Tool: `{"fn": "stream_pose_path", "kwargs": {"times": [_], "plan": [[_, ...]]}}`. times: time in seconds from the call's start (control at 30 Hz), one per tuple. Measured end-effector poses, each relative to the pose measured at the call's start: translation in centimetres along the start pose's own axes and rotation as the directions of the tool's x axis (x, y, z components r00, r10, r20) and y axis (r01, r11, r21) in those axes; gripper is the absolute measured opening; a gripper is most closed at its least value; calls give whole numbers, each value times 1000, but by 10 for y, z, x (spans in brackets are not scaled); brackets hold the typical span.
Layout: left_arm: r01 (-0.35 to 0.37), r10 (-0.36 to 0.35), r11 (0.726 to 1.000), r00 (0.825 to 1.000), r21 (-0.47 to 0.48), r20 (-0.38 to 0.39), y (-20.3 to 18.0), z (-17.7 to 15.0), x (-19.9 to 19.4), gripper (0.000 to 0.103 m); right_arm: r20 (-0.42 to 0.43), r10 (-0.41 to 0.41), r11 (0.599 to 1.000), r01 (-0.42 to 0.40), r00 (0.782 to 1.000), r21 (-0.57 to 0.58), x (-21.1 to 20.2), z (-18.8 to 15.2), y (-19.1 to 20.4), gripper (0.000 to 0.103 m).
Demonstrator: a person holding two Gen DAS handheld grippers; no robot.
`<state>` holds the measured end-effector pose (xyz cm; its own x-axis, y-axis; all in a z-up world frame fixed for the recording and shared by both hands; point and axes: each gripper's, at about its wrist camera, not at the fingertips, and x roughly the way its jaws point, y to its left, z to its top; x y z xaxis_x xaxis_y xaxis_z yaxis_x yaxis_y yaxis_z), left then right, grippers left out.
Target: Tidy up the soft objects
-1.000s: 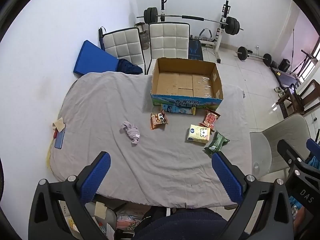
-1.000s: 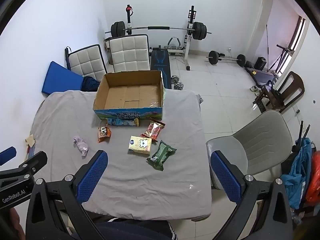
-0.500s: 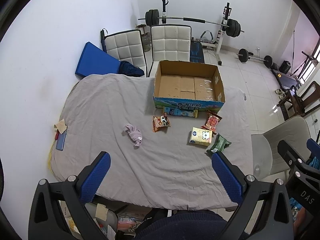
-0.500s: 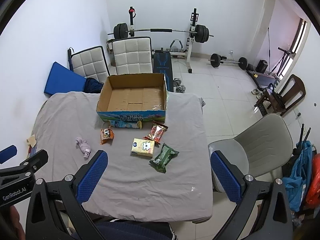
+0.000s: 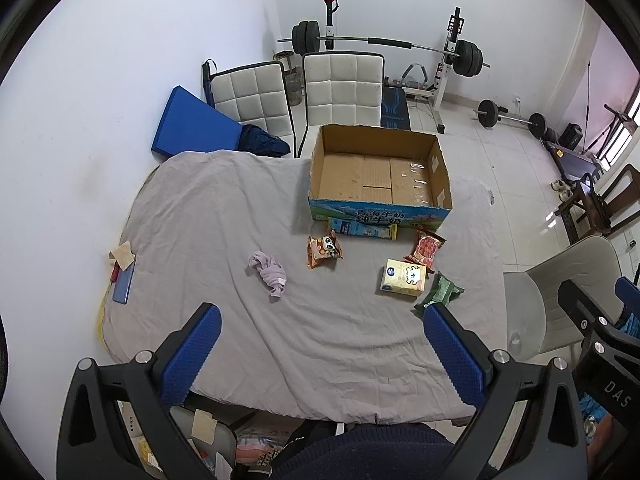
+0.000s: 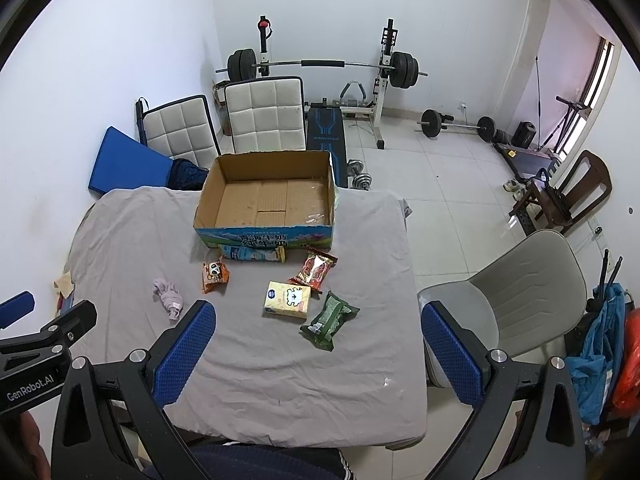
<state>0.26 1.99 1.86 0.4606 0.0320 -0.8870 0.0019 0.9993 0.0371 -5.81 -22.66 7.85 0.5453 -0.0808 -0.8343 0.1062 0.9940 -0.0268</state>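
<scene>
- Left wrist view: the left gripper (image 5: 320, 354) hangs above the near edge of the surface (image 5: 208, 220), its blue-padded fingers (image 5: 191, 354) spread wide apart with nothing between them.
- The surface is covered by a wrinkled grey cloth; an open cardboard box (image 5: 380, 178) sits toward its far side, its inside bare (only the folded bottom flaps show).
- A flat blue-and-white carton (image 5: 364, 229) lies against the box's near wall.
- In front of it lie an orange snack bag (image 5: 324, 249) with a panda face, a red snack bag (image 5: 427, 249), a yellow tissue pack (image 5: 403, 278) and a green packet (image 5: 439, 295); the red bag touches the tissue pack's far corner, and the green packet lies just beside the pack.
- A crumpled lilac cloth (image 5: 269, 273) lies alone to the left of the orange bag, well apart from the box.
- A phone (image 5: 122, 283) and a scrap of paper rest at the left edge.
- Part of the right gripper's black frame shows at the lower right.
- Right wrist view: the right gripper (image 6: 318, 354) also stands wide open and empty above the near edge of the surface (image 6: 280, 380).
- The cardboard box (image 6: 268, 200) sits at the far side, the carton (image 6: 256, 254) tight against its front.
- The orange snack bag (image 6: 214, 276), red snack bag (image 6: 316, 272), tissue pack (image 6: 288, 299) and green packet (image 6: 330, 316) lie in a loose cluster between box and gripper.
- The lilac cloth (image 6: 169, 297) lies just beyond the tip of the left-hand finger (image 6: 184, 354) (whether it touches, I cannot tell).
- A grey chair (image 6: 516, 296) stands at the right of the surface; two white padded chairs and a barbell rack stand behind.
</scene>
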Motion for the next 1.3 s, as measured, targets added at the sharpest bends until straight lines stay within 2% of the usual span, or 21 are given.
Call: {"fn": "stream_pose_path", "kwargs": {"times": [1.3], "plan": [[-9,10,1000,1000,-20,28,-3,5,-5,103,37,14,1000,-14,999,-16,-9,5,-5,103]]}}
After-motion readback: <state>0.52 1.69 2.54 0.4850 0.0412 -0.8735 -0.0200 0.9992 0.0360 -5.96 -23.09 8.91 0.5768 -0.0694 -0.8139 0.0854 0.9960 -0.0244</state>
